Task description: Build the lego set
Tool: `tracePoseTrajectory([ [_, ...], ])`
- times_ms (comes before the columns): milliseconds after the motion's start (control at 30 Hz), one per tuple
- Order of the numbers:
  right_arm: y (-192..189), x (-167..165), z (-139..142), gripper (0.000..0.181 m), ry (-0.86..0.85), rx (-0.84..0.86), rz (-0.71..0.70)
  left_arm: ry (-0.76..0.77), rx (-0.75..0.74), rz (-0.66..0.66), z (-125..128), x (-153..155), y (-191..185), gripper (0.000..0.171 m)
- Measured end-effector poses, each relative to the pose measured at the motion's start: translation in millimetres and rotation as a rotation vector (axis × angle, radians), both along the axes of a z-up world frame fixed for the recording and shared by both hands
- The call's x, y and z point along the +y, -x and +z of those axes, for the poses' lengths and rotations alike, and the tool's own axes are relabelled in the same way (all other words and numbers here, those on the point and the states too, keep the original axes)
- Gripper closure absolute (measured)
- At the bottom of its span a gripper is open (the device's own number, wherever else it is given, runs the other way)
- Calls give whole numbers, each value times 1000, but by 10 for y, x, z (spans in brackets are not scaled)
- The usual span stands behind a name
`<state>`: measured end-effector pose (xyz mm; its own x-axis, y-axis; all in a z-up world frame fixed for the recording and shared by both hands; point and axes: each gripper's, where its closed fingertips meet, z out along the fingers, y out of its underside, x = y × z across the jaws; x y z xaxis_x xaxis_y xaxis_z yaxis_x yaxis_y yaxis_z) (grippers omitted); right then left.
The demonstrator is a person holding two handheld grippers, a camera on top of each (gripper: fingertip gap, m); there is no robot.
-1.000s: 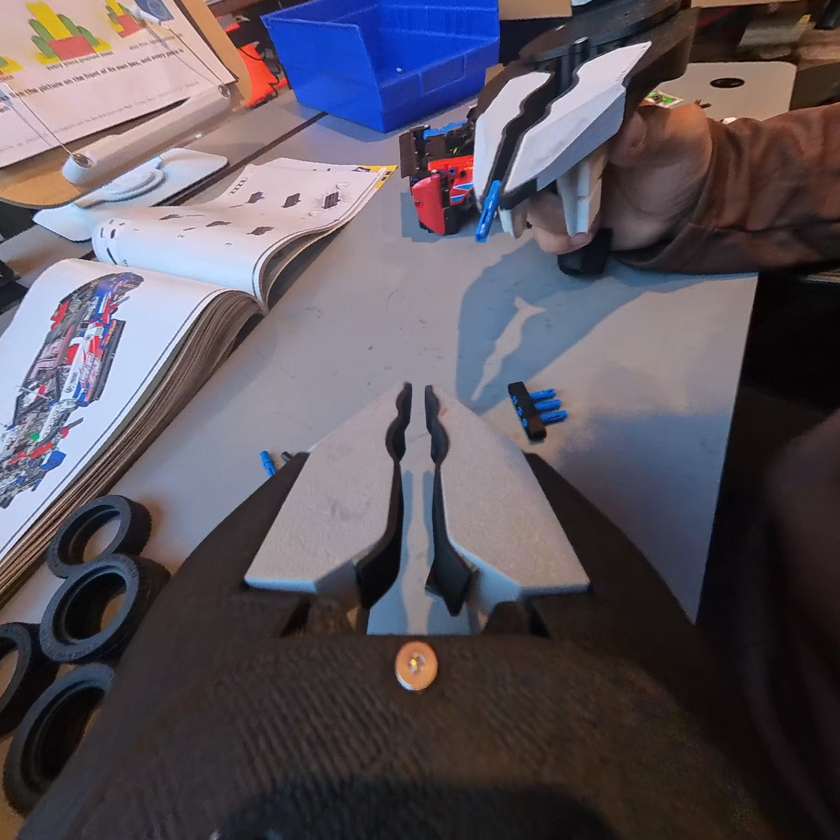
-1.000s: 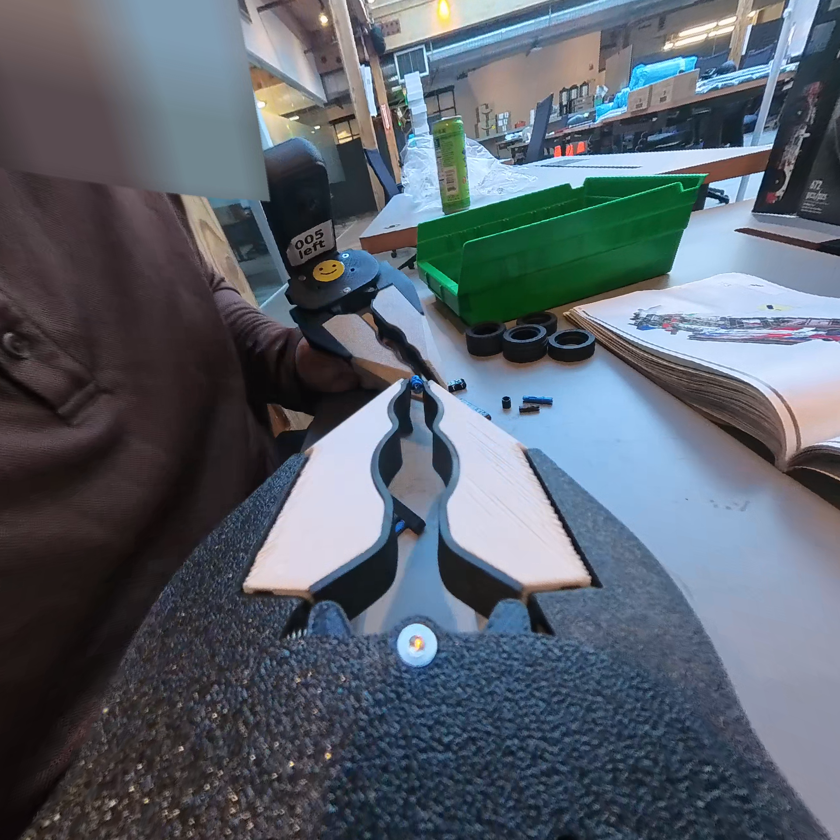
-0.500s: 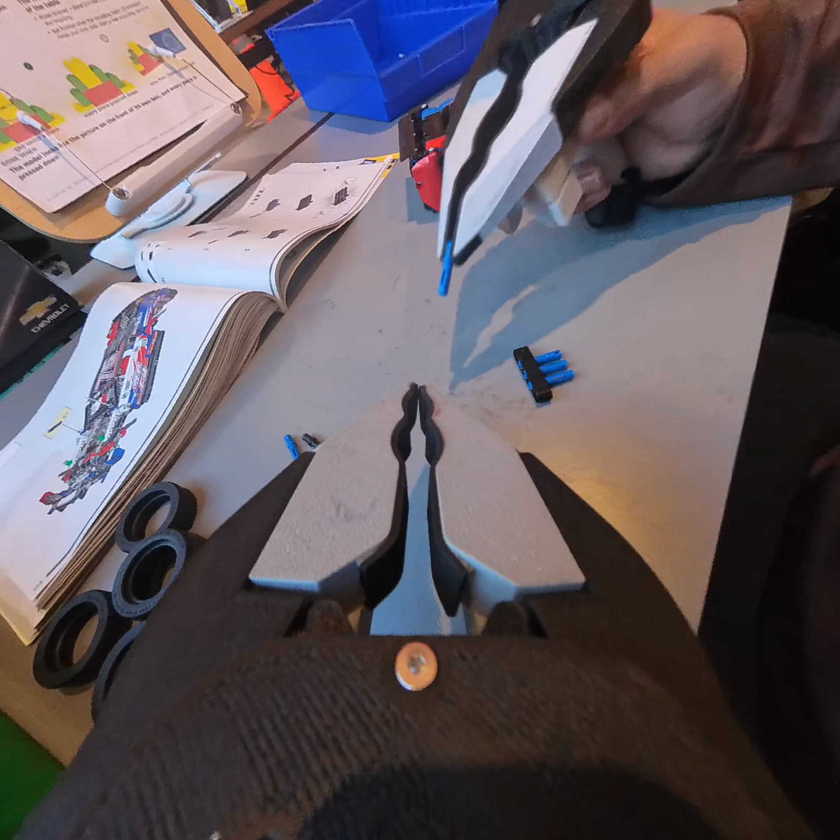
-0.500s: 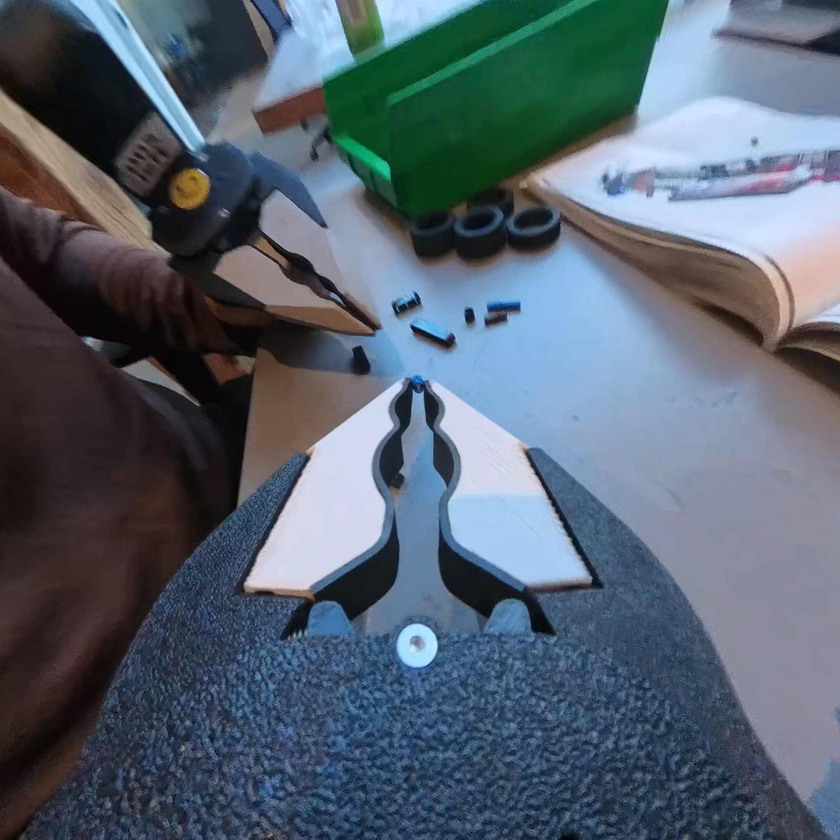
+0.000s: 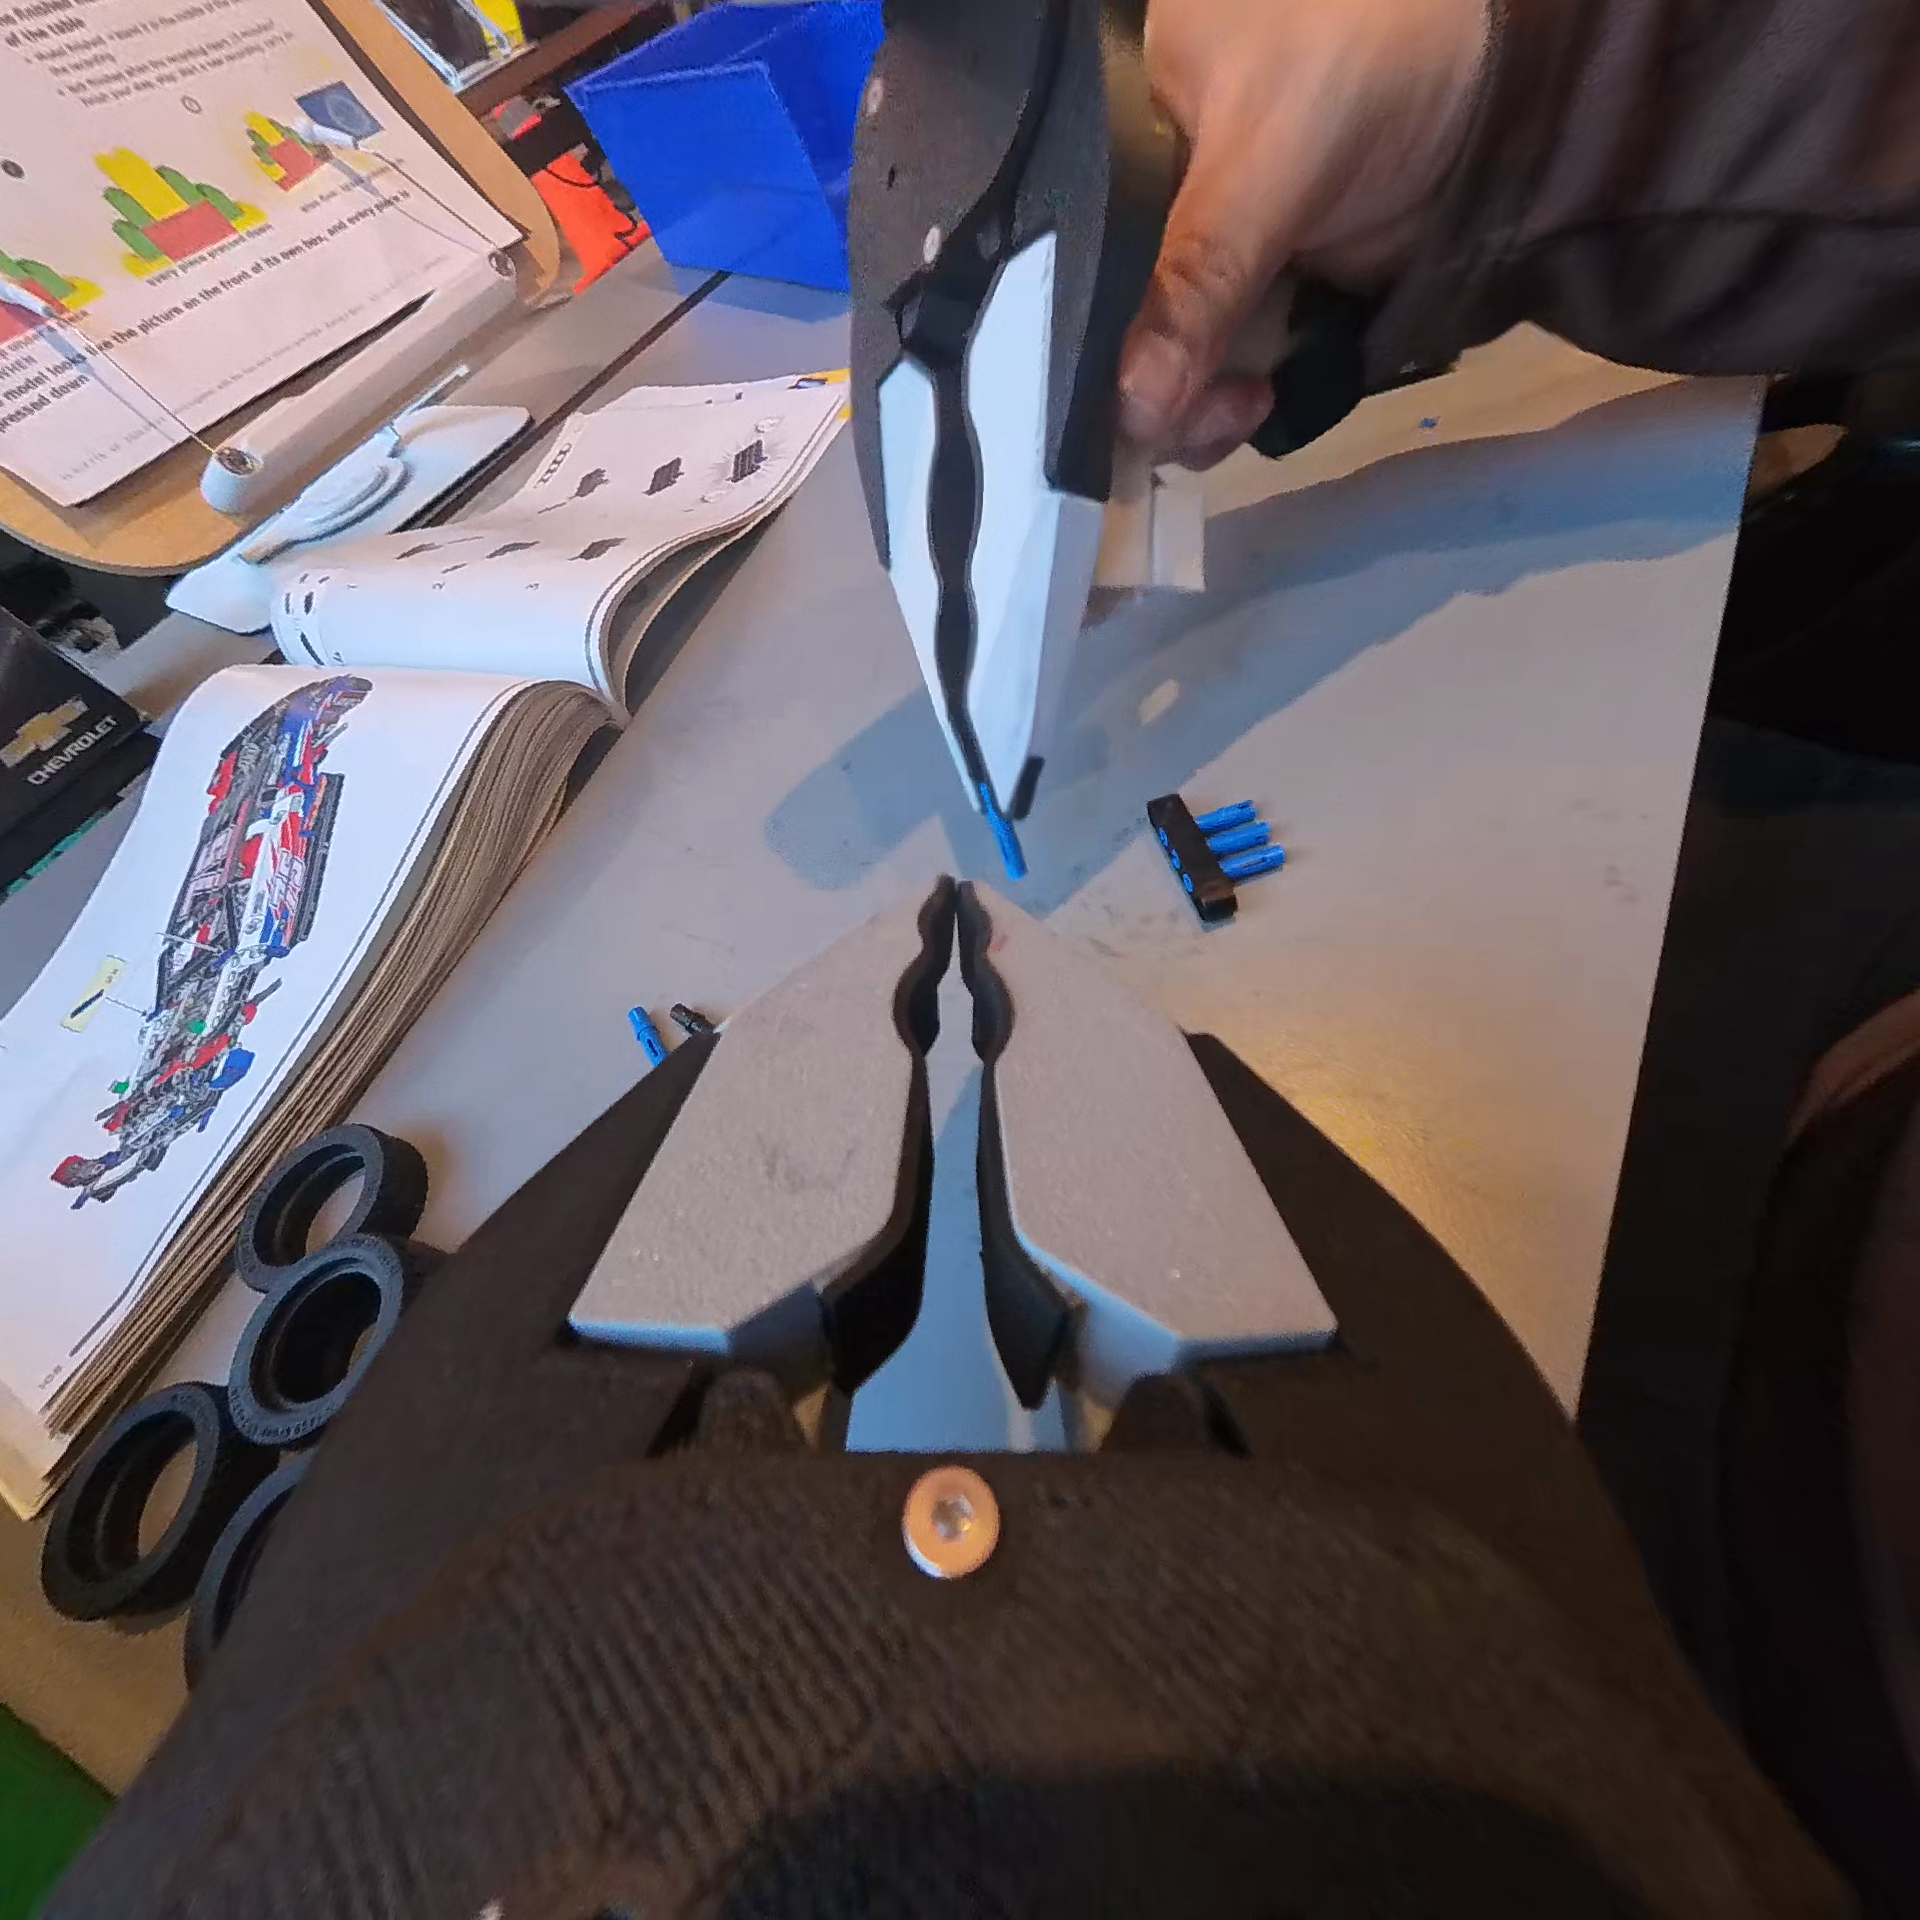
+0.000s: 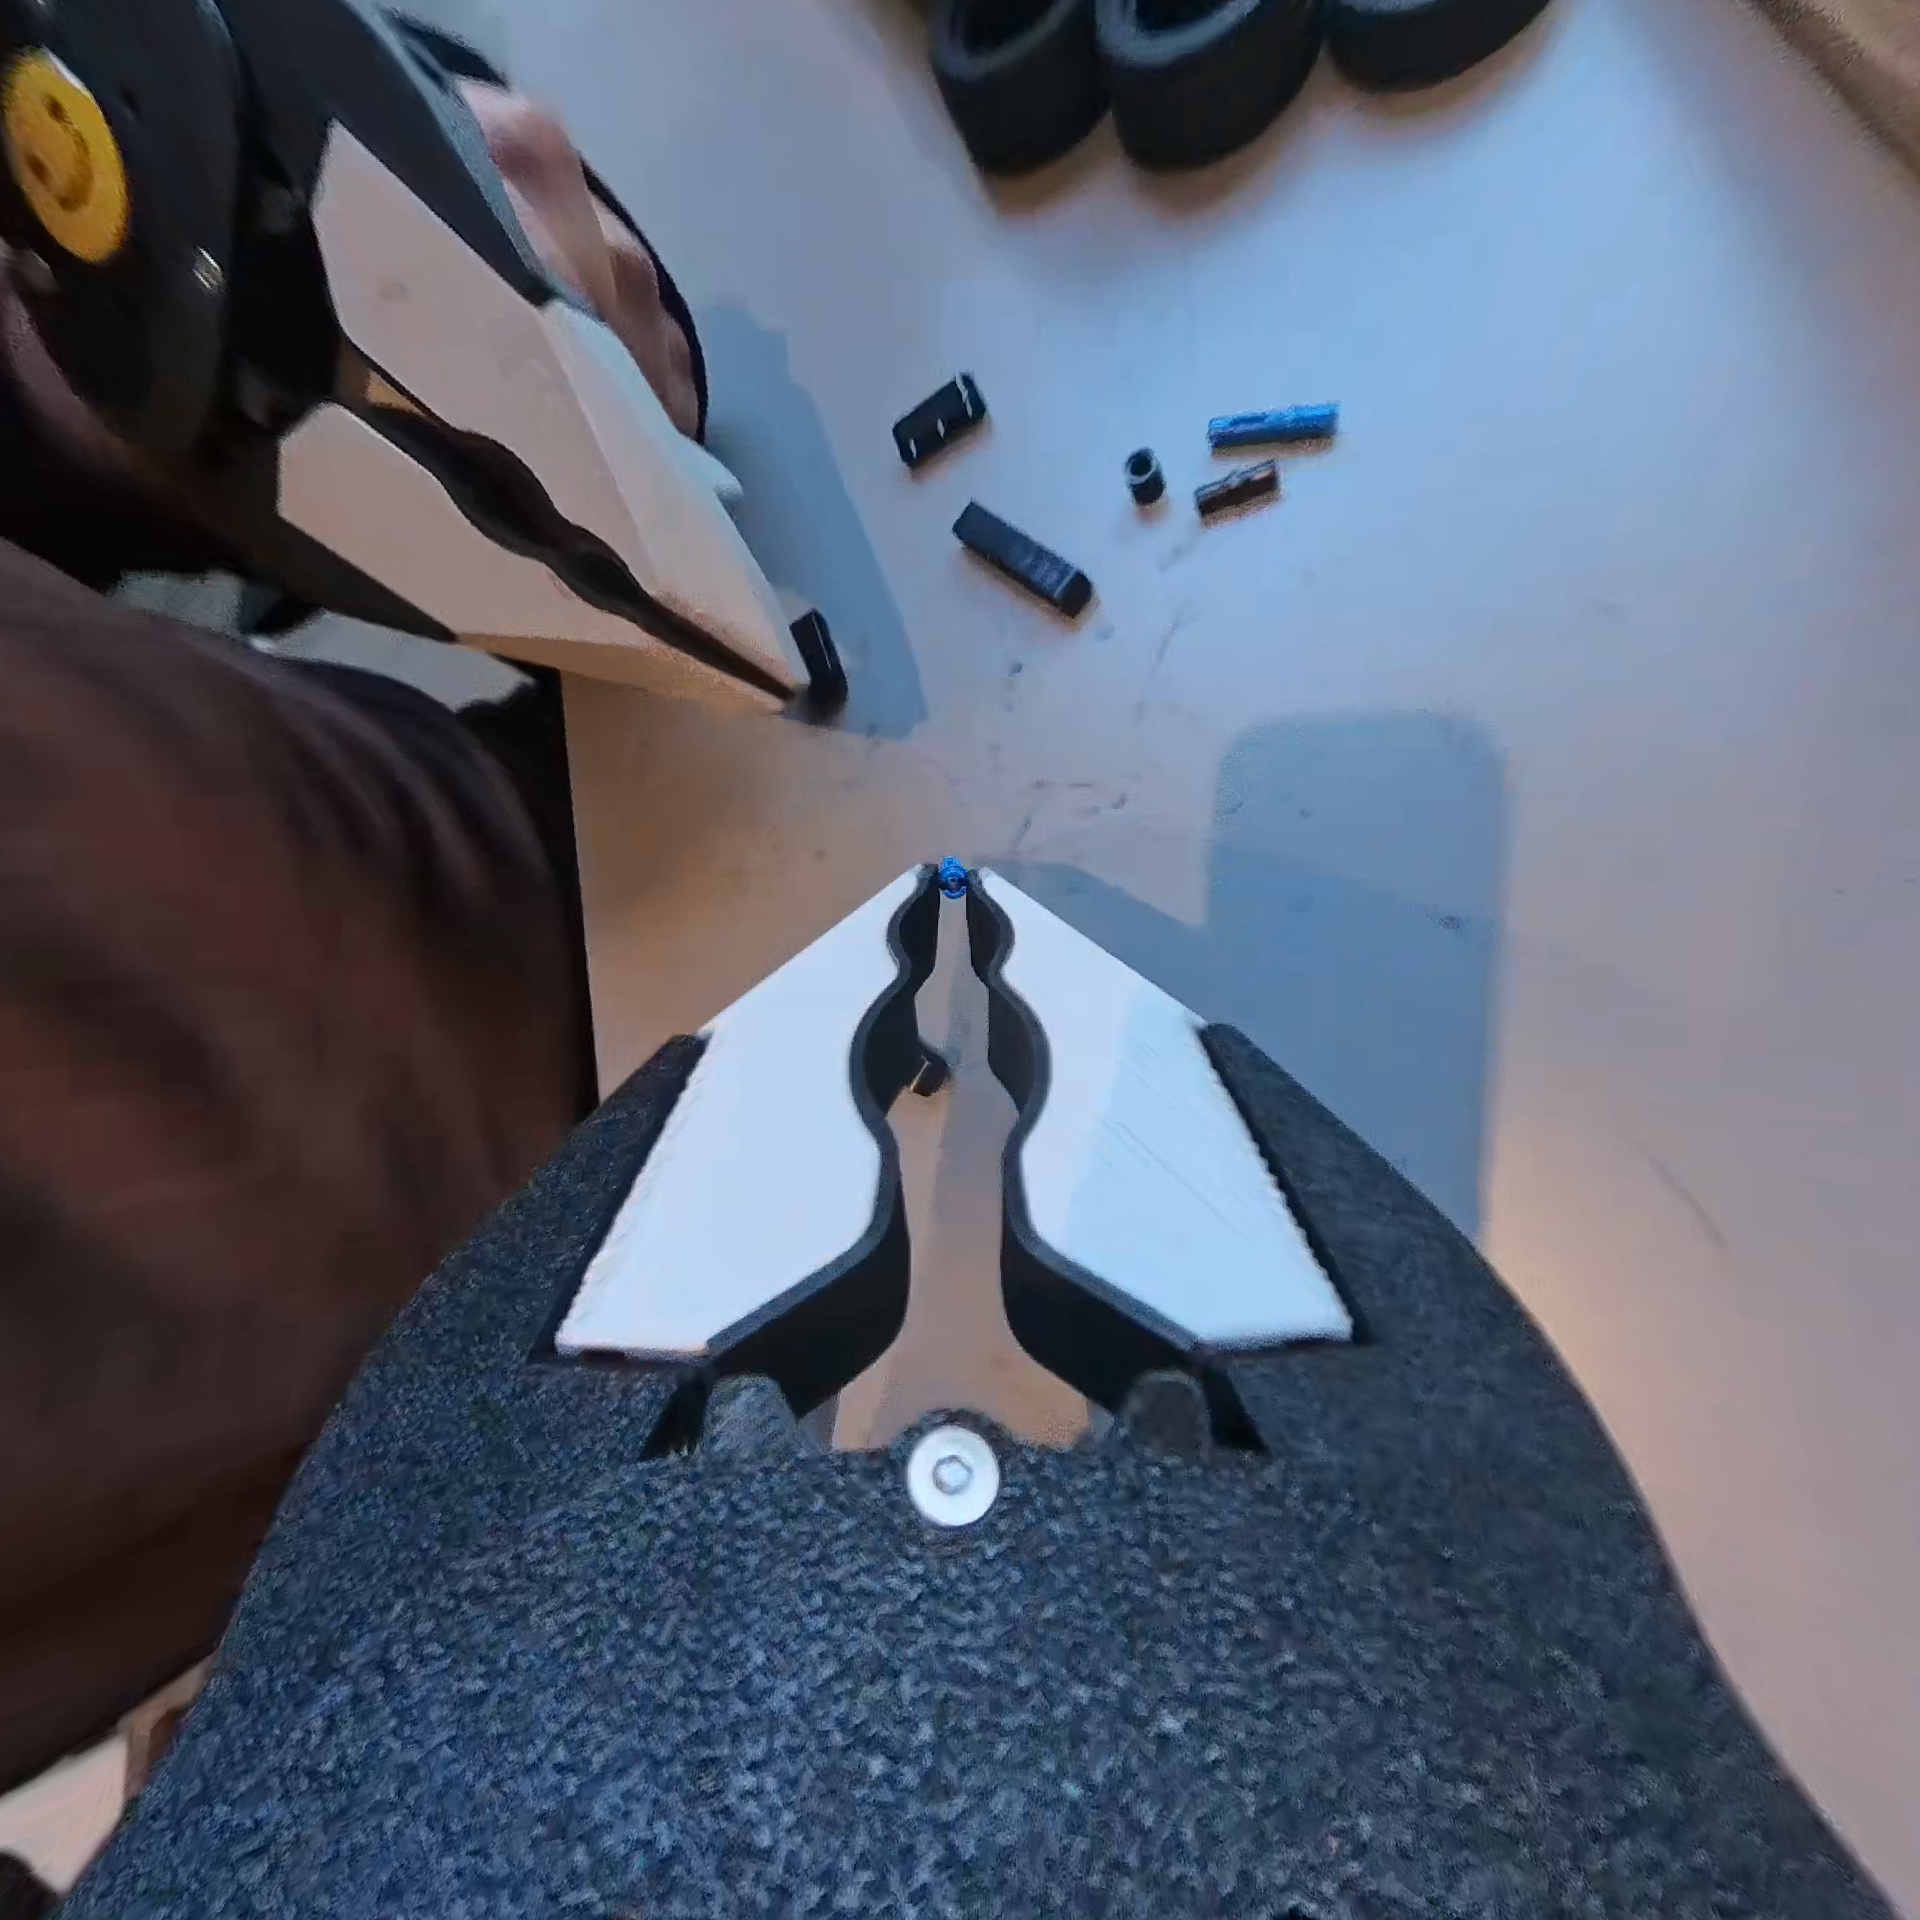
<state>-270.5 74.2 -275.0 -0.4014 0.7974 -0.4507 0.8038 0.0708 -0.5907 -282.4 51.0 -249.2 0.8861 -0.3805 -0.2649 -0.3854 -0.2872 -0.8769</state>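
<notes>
My right gripper (image 6: 951, 883) is shut on a small blue pin (image 6: 951, 878) and points steeply down at the grey table (image 6: 1455, 312). In the left wrist view it (image 5: 992, 800) hangs just beyond my left gripper's tips, the blue pin (image 5: 1003, 836) sticking out below. My left gripper (image 5: 956, 888) is shut with nothing between its fingers; it also shows in the right wrist view (image 6: 795, 691). A black beam with three blue pins (image 5: 1210, 857) lies on the table right of both tips.
The open instruction book (image 5: 260, 883) lies left, several black tyres (image 5: 312, 1320) in front of it. Loose black beams (image 6: 1023, 561), a blue pin (image 6: 1273, 424) and a black pin (image 6: 1236, 488) lie near the left gripper. A blue bin (image 5: 727, 177) stands at the back. There is about 4 cm between the tips of the two grippers.
The right gripper has swung from beside the red and blue model down to the table, carrying the blue pin to just ahead of the left tips. The left fingers have closed their small gap.
</notes>
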Motion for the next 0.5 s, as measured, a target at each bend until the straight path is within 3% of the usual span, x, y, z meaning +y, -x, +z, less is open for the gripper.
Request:
tracePoseTrajectory([
  [300, 20, -178, -254, 176, -121, -89, 129, 12, 1, -17, -18, -3, -23, 171],
  [500, 48, -163, -264, 176, -184, -72, 179, 53, -14, -23, -66, 10, -25, 171],
])
